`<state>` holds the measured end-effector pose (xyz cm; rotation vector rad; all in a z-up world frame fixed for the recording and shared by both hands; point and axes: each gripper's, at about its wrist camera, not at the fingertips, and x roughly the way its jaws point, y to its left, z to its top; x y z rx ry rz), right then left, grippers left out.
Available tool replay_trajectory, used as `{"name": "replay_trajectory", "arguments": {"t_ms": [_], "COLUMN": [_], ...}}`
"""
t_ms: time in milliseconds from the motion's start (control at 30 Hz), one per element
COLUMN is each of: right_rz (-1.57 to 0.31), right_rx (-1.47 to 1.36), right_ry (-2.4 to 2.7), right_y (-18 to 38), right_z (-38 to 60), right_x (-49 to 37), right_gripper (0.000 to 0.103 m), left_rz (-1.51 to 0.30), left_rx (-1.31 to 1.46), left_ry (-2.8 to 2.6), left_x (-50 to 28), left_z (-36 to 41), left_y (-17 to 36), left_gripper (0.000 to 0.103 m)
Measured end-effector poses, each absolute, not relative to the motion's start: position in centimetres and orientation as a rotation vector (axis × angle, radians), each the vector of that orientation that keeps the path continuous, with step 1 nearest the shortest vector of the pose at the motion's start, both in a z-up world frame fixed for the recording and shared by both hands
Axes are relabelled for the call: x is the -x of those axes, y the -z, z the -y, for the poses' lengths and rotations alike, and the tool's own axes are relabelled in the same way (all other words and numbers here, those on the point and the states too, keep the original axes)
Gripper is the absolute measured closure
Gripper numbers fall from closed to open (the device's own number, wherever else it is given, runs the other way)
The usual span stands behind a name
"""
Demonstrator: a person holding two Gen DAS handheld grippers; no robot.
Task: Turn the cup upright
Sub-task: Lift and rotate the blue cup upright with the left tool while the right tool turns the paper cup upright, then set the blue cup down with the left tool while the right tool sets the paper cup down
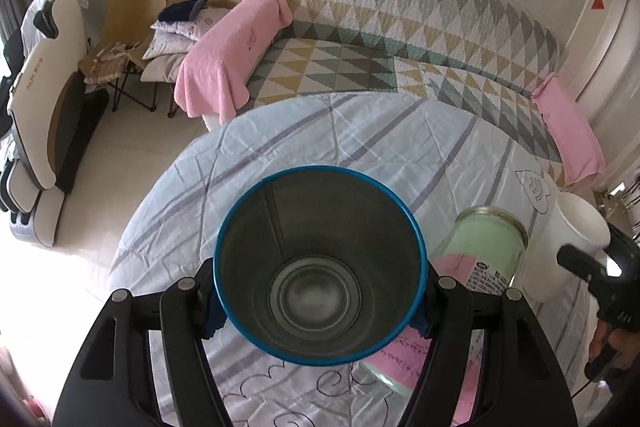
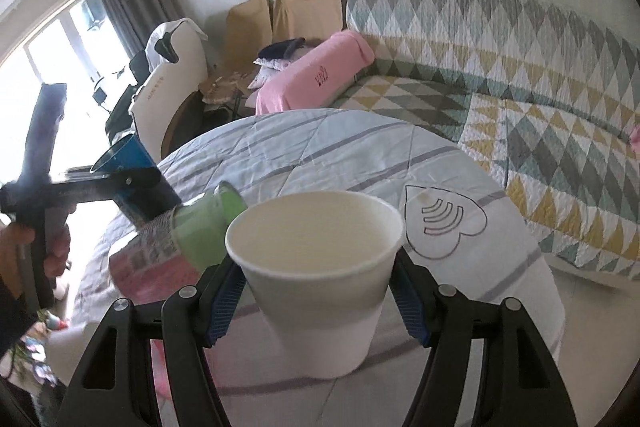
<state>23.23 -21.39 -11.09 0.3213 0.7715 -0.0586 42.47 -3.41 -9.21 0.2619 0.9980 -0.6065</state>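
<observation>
The left gripper point(image 1: 320, 301) has its jaws clamped on a blue cup point(image 1: 319, 267), pads pressed to both sides of its wall; the cup's mouth faces the left wrist camera, showing a grey metal inside and a ringed bottom. In the right wrist view the same blue cup point(image 2: 132, 163) is held off the table, tilted with its mouth up and to the left.

The right gripper point(image 2: 318, 303) grasps a white paper cup point(image 2: 320, 283) between its blue pads, mouth open toward the camera and tipped slightly up, its base just above the table point(image 2: 360, 155). The table is round and covered with a pale blue cloth with lilac stripes and a drawn heart holding curved bars.

Between the two cups a glass jar point(image 1: 476, 259) lies on its side on the cloth, with green contents and a pink label whose small print is too blurred to read.

Behind the table a sofa point(image 1: 400, 27) wears a triangle-patterned quilt and a pink towel point(image 1: 228, 59) with dark embroidery that cannot be made out.
</observation>
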Motion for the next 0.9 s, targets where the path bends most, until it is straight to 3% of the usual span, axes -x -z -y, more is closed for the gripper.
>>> {"name": "replay_trajectory", "arguments": {"t_ms": [267, 367, 900], "right_rz": [-0.782, -0.810, -0.720], "right_rx": [-0.262, -0.269, 0.021], "right_ry": [0.017, -0.001, -0.155], "right_y": [11.1, 11.3, 10.1], "right_z": [19.8, 19.5, 17.0], "right_x": [-21.0, -20.7, -18.1], "right_gripper": [0.032, 0.025, 0.024], "left_rz": [-0.922, -0.896, -0.586], "left_rx": [-0.220, -0.185, -0.161], "left_ry": [0.608, 0.622, 0.392], "left_x": [-40.8, -39.8, -27.6], "left_z": [1.7, 0.6, -4.5], "left_y": [7.3, 6.3, 1.6], "left_gripper": [0.012, 0.012, 0.004]}}
